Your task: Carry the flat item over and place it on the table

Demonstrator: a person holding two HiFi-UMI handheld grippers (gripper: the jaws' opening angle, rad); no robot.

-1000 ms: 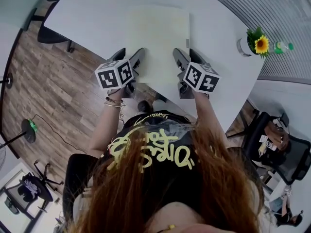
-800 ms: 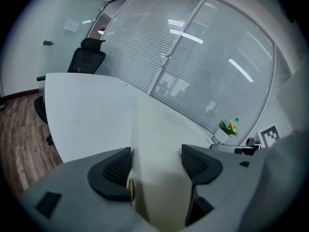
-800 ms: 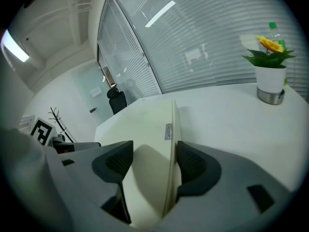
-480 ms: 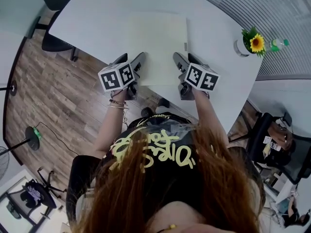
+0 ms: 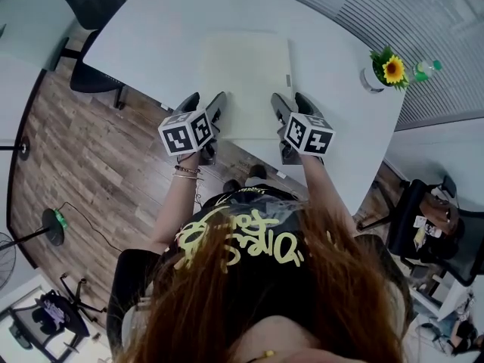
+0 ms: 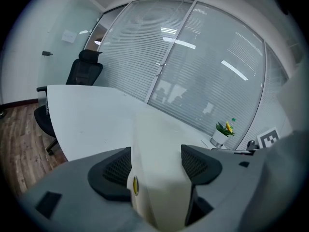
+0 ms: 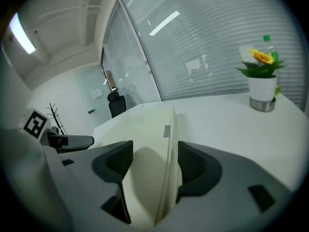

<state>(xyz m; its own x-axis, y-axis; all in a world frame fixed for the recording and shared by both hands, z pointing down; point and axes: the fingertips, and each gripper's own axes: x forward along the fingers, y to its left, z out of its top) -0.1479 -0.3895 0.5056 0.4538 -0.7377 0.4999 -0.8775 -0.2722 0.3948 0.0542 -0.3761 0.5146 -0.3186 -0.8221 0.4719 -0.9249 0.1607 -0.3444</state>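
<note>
your flat item (image 5: 246,74) is a pale cream rectangle, thin with rounded edges and a small grey tab on its right edge. it lies roughly level over the white counter (image 5: 151,29), its near edge past the counter's rim, its near corners pinched in your left tool (image 5: 204,100) and right tool (image 5: 291,100).
</note>
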